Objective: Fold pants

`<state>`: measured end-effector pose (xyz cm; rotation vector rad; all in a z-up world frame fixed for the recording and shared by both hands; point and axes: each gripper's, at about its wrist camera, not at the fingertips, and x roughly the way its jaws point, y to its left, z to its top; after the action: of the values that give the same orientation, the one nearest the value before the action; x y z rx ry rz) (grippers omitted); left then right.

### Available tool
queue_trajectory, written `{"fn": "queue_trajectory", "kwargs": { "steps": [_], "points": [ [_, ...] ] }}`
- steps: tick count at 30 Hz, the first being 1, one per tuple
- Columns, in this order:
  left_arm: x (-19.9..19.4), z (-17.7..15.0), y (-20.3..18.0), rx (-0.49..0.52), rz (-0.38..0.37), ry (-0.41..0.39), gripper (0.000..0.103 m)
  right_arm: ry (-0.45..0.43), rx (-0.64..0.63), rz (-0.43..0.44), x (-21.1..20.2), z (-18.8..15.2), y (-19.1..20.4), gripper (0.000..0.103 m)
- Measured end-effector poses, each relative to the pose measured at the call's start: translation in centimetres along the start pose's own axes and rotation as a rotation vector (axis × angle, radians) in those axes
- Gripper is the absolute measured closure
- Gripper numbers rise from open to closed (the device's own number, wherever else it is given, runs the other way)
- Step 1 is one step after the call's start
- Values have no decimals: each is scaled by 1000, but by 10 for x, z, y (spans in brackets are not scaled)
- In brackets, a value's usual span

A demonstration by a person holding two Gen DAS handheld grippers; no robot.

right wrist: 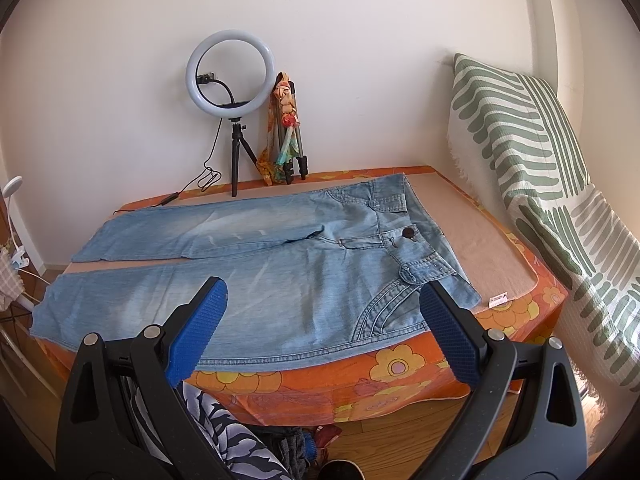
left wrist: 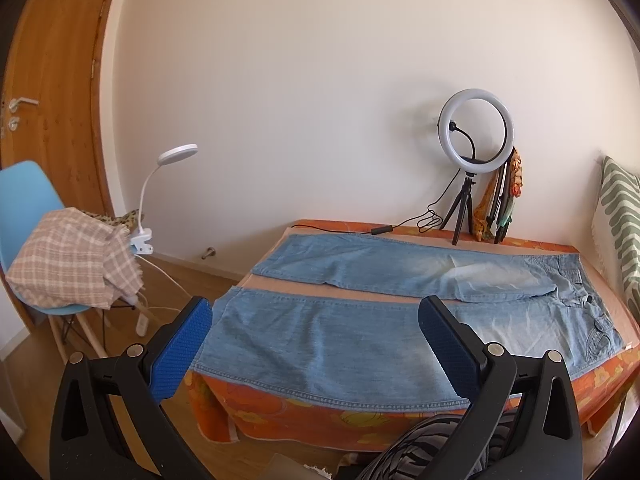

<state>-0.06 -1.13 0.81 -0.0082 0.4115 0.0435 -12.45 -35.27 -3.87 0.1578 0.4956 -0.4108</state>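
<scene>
Light blue jeans [left wrist: 360,320] lie spread flat on a table covered with an orange flowered cloth [left wrist: 280,404], both legs running left and the waist at the right. The near leg hangs slightly over the front edge. My left gripper [left wrist: 316,308] hovers open in front of the near leg's lower part, holding nothing. In the right wrist view the jeans [right wrist: 280,272] show their waistband, dark button and front pocket at the right. My right gripper [right wrist: 324,292] is open too, held before the near thigh and hip, short of the table [right wrist: 400,372].
A ring light on a tripod [left wrist: 474,140] and folded tripods with a colourful scarf [left wrist: 504,200] stand at the table's back edge. A blue chair with a checked cloth [left wrist: 72,264] and a clip lamp [left wrist: 168,176] are left. A green striped fabric [right wrist: 540,184] drapes at right.
</scene>
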Motion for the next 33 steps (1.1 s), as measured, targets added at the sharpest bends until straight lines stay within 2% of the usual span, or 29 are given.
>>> {"fn": "queue_trajectory", "kwargs": {
  "steps": [23, 33],
  "points": [
    [5, -1, -3, 11, -5, 12, 0, 2, 2, 2, -2, 3, -3, 4],
    [24, 0, -1, 20, 21, 29, 0, 16, 7, 14, 20, 4, 3, 4]
  ]
}}
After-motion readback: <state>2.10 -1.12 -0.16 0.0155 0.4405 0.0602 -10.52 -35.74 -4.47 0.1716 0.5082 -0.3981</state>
